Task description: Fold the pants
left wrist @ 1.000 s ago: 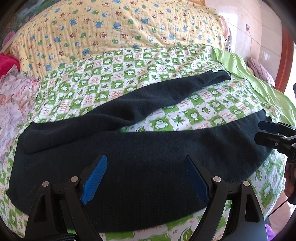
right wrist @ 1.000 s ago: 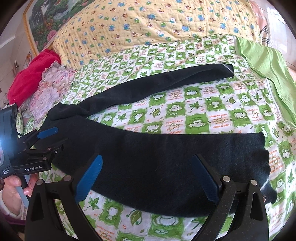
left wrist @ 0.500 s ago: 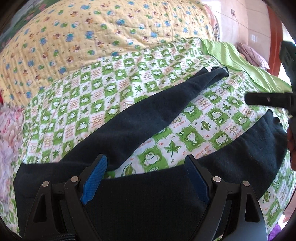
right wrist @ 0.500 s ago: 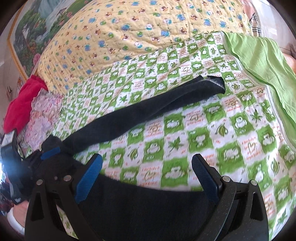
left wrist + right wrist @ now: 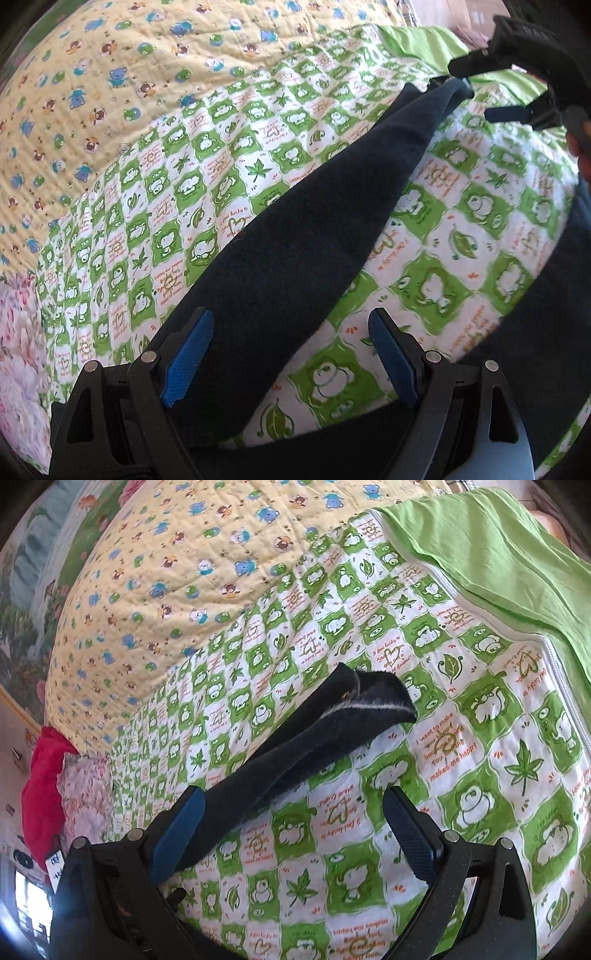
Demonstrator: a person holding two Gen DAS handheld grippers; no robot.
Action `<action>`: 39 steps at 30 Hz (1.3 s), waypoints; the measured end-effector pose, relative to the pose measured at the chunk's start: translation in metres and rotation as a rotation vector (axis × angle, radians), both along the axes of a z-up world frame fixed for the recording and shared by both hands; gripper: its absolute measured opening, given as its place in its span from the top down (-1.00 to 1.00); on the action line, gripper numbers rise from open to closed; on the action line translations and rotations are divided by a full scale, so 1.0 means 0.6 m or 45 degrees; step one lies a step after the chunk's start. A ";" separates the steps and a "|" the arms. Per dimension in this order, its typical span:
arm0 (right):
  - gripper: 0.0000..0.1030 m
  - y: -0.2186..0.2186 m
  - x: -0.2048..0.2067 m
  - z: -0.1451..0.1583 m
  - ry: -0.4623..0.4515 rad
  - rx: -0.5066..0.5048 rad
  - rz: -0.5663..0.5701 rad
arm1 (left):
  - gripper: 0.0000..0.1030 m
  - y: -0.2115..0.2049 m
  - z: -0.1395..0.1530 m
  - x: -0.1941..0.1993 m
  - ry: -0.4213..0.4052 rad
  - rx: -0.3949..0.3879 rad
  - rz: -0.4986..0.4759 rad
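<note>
Both tongs, left (image 5: 291, 354) and right (image 5: 295, 834), stand wide over my dark pants (image 5: 314, 221), leg running toward one o'clock across the green checked bed quilt (image 5: 480, 738).

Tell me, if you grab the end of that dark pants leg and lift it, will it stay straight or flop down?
It would probably flop. The pants leg lies limp on the green checked quilt, and its cuff is already curled and rumpled. The cloth looks soft and fuzzy, so it likely won't slip much between the fingers.
</note>
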State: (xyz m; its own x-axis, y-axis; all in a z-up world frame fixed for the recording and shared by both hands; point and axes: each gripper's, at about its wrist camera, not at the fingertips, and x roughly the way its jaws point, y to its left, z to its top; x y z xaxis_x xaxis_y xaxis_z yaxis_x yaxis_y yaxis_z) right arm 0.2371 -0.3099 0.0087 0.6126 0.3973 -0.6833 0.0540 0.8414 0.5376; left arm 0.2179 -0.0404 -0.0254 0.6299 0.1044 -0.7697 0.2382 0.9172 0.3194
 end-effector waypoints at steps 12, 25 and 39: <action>0.55 -0.037 0.040 -0.018 0.019 0.104 -0.112 | 0.55 0.030 0.014 0.035 0.079 -0.133 0.018; 0.86 -0.035 -0.095 0.053 -0.114 0.110 -0.035 | 0.85 0.052 0.091 -0.071 0.003 -0.345 -0.033; 0.87 -0.040 -0.270 0.077 -0.132 0.079 -0.007 | 0.85 0.029 0.104 -0.233 -0.026 -0.441 -0.101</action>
